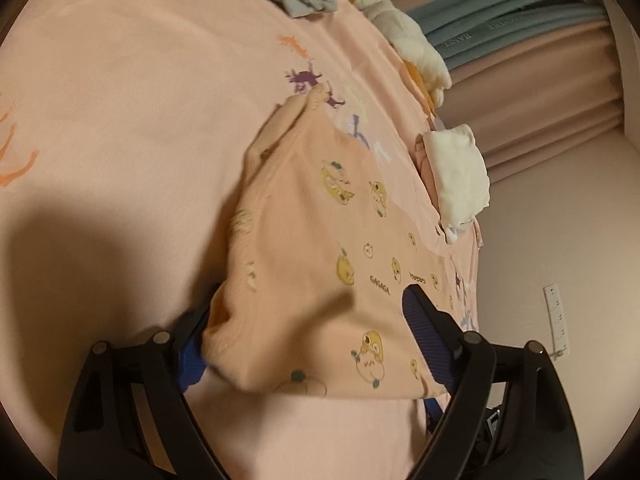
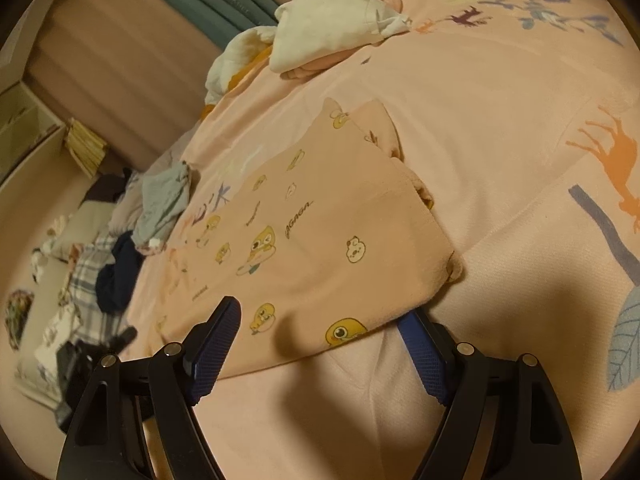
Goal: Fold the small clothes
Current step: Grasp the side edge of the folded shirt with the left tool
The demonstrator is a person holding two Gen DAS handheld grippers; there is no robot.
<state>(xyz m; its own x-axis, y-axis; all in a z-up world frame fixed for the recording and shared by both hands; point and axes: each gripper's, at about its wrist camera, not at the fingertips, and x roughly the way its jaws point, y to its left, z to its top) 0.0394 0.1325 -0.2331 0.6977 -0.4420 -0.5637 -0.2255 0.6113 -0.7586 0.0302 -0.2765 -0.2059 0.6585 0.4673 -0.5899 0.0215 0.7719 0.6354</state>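
Peach garment (image 2: 320,232) flat on bed (image 2: 500,128), mid-fold; left hand-held gripper (image 1: 304,340) and right hand-held gripper (image 2: 320,344) spread wide, unclamped, straddling near hem; next: pinch hem, fold far.

The word "GAGAGA" was printed in small dark letters on the peach garment (image 1: 320,248) (image 2: 320,240), among its yellow cartoon figures. Pale lettering was seen on the grey-green curtain band (image 1: 500,28), but it could not be read.

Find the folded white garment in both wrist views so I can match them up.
Left wrist: the folded white garment sits right of centre, at the bedspread's edge.
Right wrist: the same garment sits at top centre.
Shared landmark: the peach duck-print garment lying nearer the grippers.
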